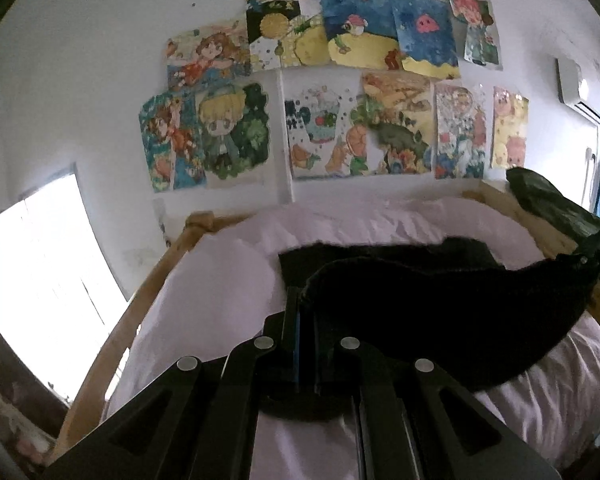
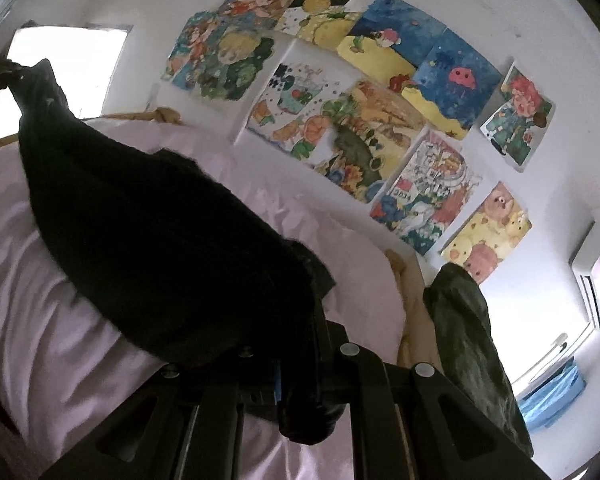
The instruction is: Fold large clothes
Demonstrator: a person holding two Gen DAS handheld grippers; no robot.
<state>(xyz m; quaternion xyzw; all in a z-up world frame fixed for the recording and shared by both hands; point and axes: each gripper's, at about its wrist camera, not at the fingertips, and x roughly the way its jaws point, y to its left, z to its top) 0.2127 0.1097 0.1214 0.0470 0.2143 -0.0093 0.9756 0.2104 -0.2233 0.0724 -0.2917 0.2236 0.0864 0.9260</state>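
Currently left gripper (image 1: 300,300) and right gripper (image 2: 316,304) each clench the black garment (image 1: 440,300); advise level edge, taut over pink bedding (image 1: 220,280).

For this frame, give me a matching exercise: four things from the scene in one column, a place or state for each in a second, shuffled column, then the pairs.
Things:
1. black knitted garment
2. pale pink bedsheet
3. colourful paper drawings
4. white air conditioner

Place or state:
A. taped to the white wall above the bed
B. mounted high on the wall, at the right
C. stretched between the left gripper and the right gripper, both shut on it
D. spread over the wooden-framed bed

Pairs: 1-C, 2-D, 3-A, 4-B
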